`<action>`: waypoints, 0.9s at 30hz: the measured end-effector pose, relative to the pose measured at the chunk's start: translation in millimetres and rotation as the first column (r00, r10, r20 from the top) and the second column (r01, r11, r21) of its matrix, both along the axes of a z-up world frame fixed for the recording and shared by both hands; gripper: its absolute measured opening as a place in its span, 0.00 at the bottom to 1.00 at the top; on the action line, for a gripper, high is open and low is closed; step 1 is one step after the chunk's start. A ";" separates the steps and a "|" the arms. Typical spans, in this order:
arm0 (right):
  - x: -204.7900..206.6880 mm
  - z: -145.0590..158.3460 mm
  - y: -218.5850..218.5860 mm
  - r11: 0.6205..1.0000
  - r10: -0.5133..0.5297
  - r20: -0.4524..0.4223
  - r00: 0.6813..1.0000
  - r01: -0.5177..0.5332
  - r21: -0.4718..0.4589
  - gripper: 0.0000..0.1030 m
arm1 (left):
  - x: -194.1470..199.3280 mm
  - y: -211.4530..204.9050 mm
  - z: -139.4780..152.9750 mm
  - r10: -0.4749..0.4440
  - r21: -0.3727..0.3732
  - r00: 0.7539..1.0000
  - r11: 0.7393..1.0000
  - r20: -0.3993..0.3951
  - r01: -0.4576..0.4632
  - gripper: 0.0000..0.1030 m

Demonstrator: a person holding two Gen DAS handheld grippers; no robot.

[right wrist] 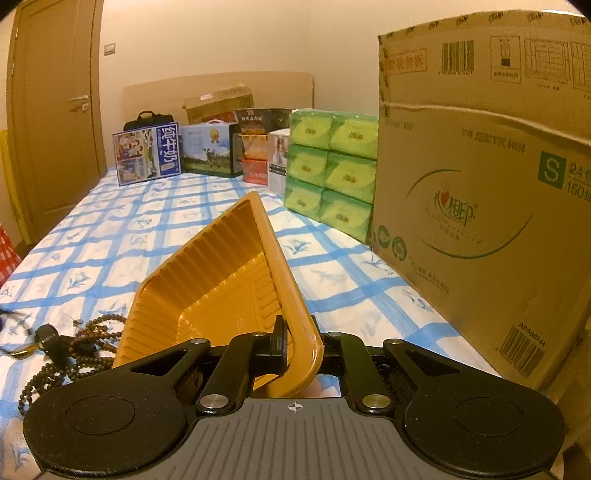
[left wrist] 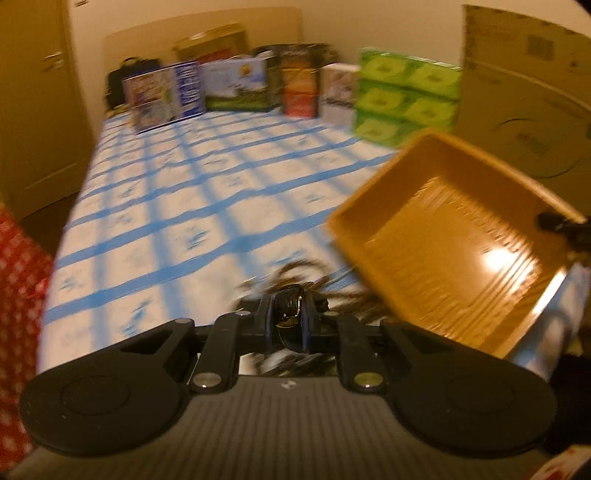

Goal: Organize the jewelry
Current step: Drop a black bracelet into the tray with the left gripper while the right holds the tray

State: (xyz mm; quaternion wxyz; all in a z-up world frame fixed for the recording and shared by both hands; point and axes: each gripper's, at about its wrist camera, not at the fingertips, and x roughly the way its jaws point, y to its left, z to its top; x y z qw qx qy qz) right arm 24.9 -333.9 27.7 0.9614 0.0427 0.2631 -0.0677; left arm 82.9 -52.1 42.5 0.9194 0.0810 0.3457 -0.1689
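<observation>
Between our left gripper [left wrist: 289,310] jaws, pinched, sits a dark shiny piece, too blurred to identify, above the brown bead strands [right wrist: 79,354] on the blue-checked bedsheet [right wrist: 110,236], while only the right-wrist view shows our right gripper [right wrist: 291,347] clamping the tilted orange tray [right wrist: 221,280] rim.

A bed [right wrist: 155,236] under a white sheet with a blue grid fills the room, its pale wooden headboard [right wrist: 280,86] against a cream wall [right wrist: 221,33]. A brown door [right wrist: 55,122] stands at the left — a light switch [right wrist: 109,48] just beside it. Warm, yellowish light throughout.
</observation>
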 end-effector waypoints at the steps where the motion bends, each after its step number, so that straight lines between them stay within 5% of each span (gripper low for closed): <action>1: -0.6 0.2 1.6 1.000 0.001 0.000 1.000 -0.001 -0.009 0.08 | 1.3 -10.8 -0.3 -0.020 -0.014 1.000 1.000 -0.005 0.020 0.13; 13: -0.3 -4.2 6.9 1.000 0.005 -0.016 1.000 -0.006 -0.030 0.08 | -2.8 -101.6 -36.2 -0.190 -0.073 0.980 0.980 -0.065 0.185 0.14; 16: 0.1 -5.1 5.7 1.000 0.007 -0.019 1.000 -0.007 -0.014 0.08 | -8.2 -101.1 -38.6 -0.201 -0.085 0.979 0.977 -0.041 0.197 0.36; 27: -2.3 -6.9 8.9 1.000 0.003 -0.019 1.000 -0.003 -0.023 0.08 | -42.1 -3.0 -53.9 0.035 0.056 0.999 0.998 -0.035 -0.033 0.35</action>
